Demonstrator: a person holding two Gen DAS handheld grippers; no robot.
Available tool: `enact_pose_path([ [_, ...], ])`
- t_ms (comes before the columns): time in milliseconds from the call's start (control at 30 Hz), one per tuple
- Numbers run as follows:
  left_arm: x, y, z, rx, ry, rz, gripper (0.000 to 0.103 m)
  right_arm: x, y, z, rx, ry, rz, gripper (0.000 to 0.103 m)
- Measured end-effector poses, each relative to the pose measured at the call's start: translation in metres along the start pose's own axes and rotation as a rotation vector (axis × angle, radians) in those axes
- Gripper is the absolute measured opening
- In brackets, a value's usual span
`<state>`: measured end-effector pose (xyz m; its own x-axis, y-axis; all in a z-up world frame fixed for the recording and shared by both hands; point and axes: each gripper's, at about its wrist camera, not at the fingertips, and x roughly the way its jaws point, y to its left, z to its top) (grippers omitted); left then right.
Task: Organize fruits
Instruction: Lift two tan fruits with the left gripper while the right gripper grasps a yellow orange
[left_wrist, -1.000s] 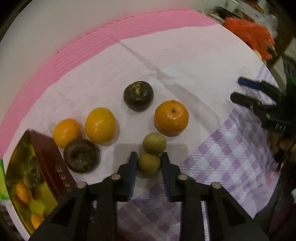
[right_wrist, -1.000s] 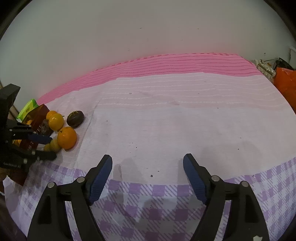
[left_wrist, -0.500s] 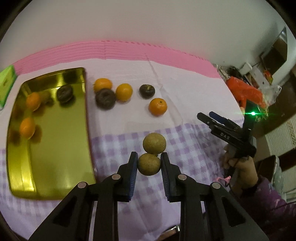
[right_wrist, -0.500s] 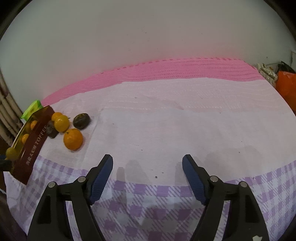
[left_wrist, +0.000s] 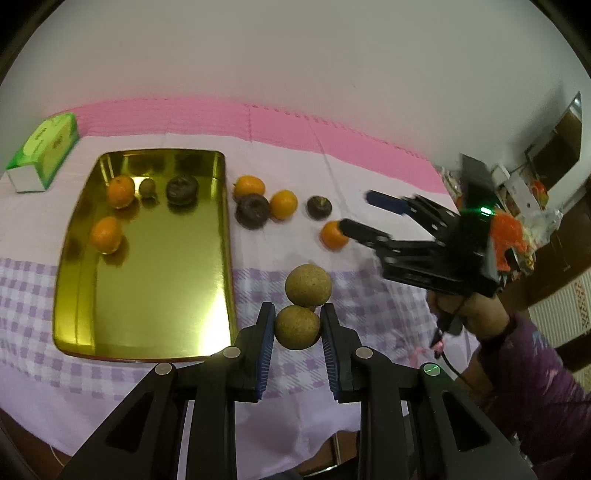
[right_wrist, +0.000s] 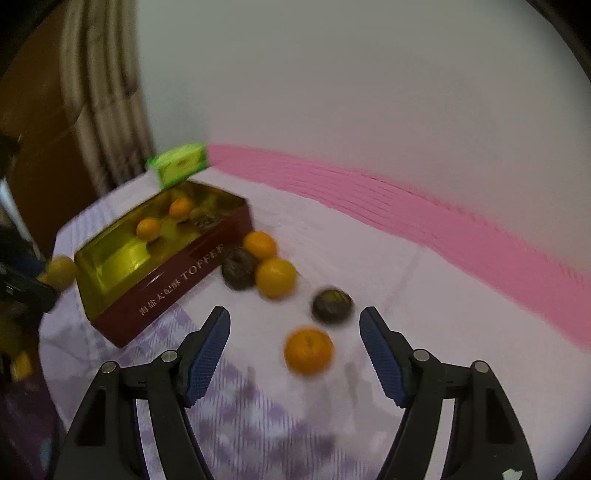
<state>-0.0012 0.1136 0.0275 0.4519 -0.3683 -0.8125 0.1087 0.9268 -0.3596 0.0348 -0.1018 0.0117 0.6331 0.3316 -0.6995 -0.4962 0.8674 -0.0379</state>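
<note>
Checked tablecloth (left_wrist: 369, 306), gold tin (left_wrist: 147, 332) mid-table.
Right of tin: left gripper (left_wrist: 297, 326) clamped on tan fruit (left_wrist: 297, 326); right gripper (right_wrist: 295, 347) half open, narrowing, empty over orange (right_wrist: 308, 349).

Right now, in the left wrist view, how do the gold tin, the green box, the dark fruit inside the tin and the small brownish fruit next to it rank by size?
1. Gold tin
2. Green box
3. Dark fruit
4. Small brownish fruit
All sit at a similar distance, so the order looks reliable.

Two brown-green round fruits (left_wrist: 297, 326) are joined, one clamped off the cloth. Four fruits lie in the gold tin (left_wrist: 155, 295), five beside it.
</note>
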Motion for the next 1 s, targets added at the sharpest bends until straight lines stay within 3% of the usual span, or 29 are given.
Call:
enact_pose_path([
  [433,-0.024,0.028,0.008,-0.041,-0.056,0.026,0.026,0.087,0.011,0.029,-0.198,0.175,0.06,0.058],
  [567,-0.026,0.034,0.008,-0.051,-0.066,0.028,0.026,0.097,0.008,0.031,-0.21,0.203,0.076,0.055],
  [700,-0.025,0.037,0.008,-0.061,-0.066,0.03,0.026,0.105,0.005,0.033,-0.204,0.225,0.113,0.042],
  [767,-0.025,0.038,0.008,-0.065,-0.066,0.035,0.026,0.108,0.004,0.034,-0.194,0.238,0.116,0.041],
  [867,-0.026,0.038,0.008,-0.071,-0.071,0.044,0.026,0.096,-0.001,0.033,-0.141,0.209,0.103,0.041],
  [1000,-0.031,0.045,0.008,-0.085,-0.094,0.063,0.026,0.041,-0.021,0.017,0.025,0.052,0.028,0.041],
])
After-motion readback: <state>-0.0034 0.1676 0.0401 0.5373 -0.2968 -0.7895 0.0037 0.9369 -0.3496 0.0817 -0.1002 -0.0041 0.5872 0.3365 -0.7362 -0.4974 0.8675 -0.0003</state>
